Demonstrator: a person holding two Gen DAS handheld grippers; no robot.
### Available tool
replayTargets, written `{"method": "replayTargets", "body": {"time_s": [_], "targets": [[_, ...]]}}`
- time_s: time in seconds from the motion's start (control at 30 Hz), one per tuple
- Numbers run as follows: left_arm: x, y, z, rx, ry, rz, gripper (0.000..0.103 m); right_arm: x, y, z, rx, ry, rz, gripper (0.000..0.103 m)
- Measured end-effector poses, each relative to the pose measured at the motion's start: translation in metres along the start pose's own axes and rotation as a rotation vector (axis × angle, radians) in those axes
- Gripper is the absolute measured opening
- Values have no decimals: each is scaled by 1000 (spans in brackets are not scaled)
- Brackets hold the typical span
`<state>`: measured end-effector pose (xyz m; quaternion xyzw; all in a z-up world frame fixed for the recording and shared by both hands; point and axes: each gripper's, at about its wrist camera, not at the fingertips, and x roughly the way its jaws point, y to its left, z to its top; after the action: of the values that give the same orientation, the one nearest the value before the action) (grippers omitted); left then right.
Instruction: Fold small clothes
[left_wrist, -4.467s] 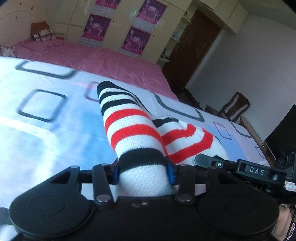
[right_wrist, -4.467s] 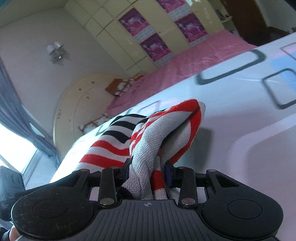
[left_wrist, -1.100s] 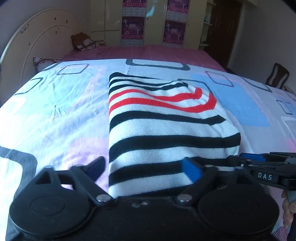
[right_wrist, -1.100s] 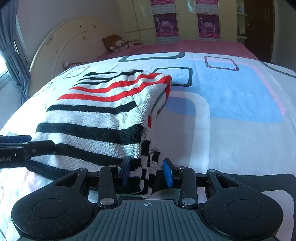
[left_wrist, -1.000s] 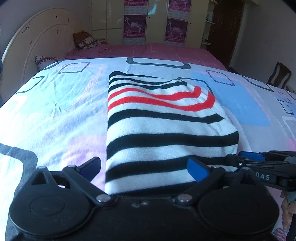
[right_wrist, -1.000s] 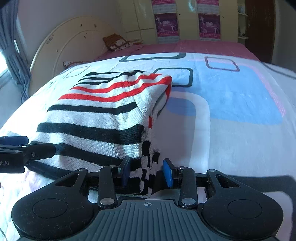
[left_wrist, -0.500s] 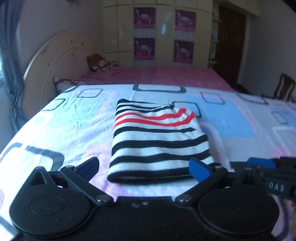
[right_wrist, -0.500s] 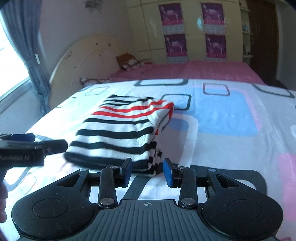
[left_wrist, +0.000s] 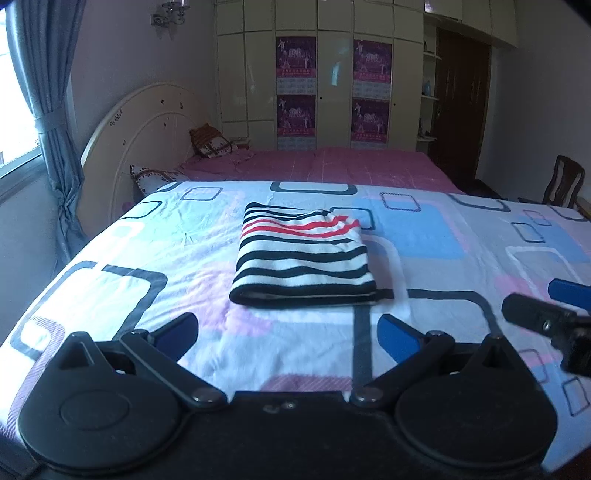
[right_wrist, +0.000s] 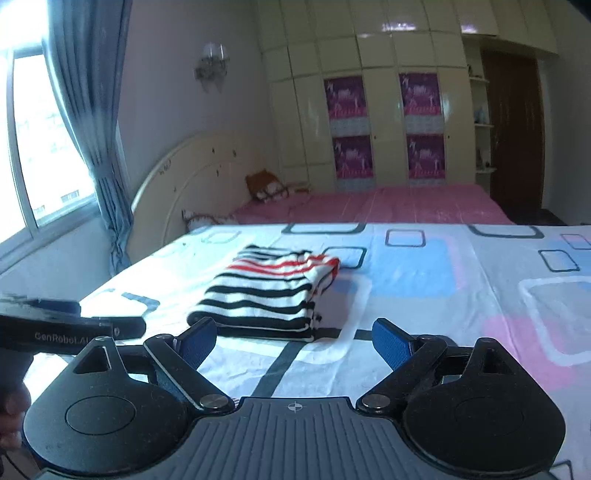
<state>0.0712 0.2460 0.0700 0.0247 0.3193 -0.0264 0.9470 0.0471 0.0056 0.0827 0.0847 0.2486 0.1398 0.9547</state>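
Both tongs pulled back, left tongs (left_wrist: 286, 332) and right tongs (right_wrist: 295, 341) apart, striped sweater (left_wrist: 301, 254) folded flat on bedsheet (left_wrist: 424, 236).

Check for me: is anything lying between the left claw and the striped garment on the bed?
Nothing visible. Only bare patterned bedsheet lies between the open left claw and the folded striped garment. The right claw sits off to the side, out of that path.

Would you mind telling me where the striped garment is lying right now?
The striped garment lies folded flat on the patterned bedsheet, centred in the left wrist view just beyond the open left gripper, nearer the headboard side.
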Motion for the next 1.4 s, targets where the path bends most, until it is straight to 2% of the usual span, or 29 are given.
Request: {"method": "replayTargets", "body": {"time_s": [0.27, 0.53, 1.4], "targets": [[-50, -3, -13, -20, -37, 5, 103, -45, 11, -4, -6, -51, 3, 90], [-71, 0, -18, -31, -66, 28, 103, -62, 16, -6, -16, -80, 9, 90], [-71, 0, -19, -32, -71, 70, 103, -57, 18, -5, -11, -84, 32, 90]]}}
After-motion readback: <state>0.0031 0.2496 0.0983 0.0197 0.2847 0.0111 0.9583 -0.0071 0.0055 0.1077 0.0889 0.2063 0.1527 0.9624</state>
